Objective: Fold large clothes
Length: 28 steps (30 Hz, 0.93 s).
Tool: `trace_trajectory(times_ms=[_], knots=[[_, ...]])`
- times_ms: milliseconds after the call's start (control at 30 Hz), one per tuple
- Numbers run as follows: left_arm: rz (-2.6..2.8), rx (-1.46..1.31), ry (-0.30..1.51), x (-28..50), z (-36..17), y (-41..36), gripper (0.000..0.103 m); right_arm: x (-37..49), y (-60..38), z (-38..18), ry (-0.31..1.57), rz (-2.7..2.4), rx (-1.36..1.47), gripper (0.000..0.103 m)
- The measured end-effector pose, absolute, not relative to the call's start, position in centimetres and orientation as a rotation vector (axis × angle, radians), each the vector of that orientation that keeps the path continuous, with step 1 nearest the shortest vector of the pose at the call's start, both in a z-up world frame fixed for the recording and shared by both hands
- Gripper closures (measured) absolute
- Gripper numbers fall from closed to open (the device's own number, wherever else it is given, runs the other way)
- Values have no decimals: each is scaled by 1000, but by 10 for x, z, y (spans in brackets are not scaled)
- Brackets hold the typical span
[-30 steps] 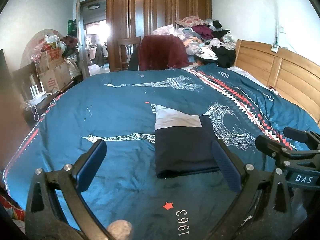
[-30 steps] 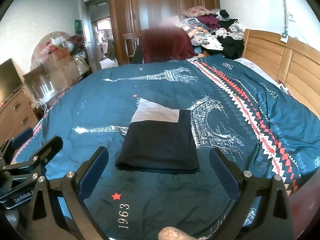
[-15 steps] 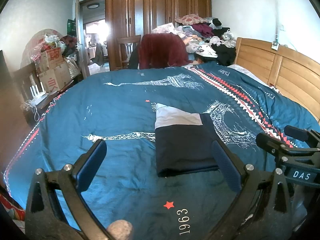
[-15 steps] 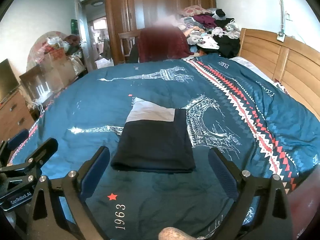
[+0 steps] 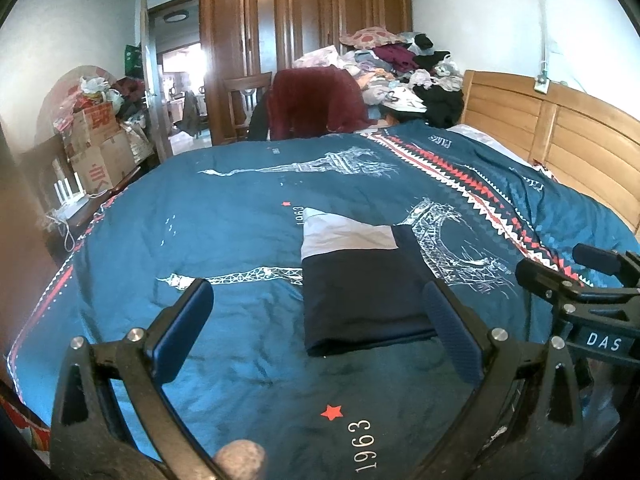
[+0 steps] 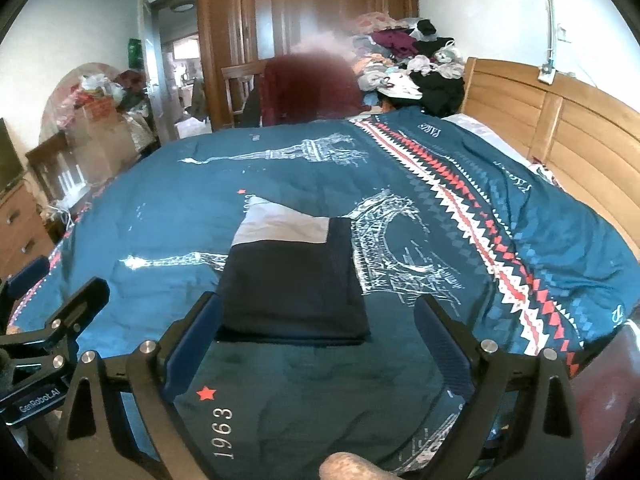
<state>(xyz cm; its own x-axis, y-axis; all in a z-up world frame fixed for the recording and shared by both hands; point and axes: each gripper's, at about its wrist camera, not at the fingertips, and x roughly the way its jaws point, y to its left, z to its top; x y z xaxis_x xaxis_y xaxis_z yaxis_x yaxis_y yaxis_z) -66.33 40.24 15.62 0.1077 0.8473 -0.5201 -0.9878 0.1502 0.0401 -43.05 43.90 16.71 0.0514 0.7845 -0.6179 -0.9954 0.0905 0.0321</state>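
Folded garment [image 5: 360, 292] mid-quilt [image 5: 240, 232], bare quilt around every edge.

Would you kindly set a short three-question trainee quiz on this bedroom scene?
1. True or false: the left gripper is shut on the folded dark navy and pale grey garment.
2. The garment lies on: A) the wooden chair, B) the teal Eiffel Tower printed bedspread, C) the cardboard boxes.
3. Fill in: the right gripper is ____.

Key: 1 false; 2 B; 3 open.
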Motion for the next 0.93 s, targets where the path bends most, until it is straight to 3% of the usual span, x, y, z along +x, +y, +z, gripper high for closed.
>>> trace_trajectory(times_ms=[667,767,933], knots=[[1363,-342,510,-647,156,401,0,-418,436,164,588,1425,-457,5],[1361,-344,511,-647,157,402,0,-421,435,166,565,1399,-456,0],[1360,-343,508,-647,157,403,0,-427,434,169,534,1400,-455,0]])
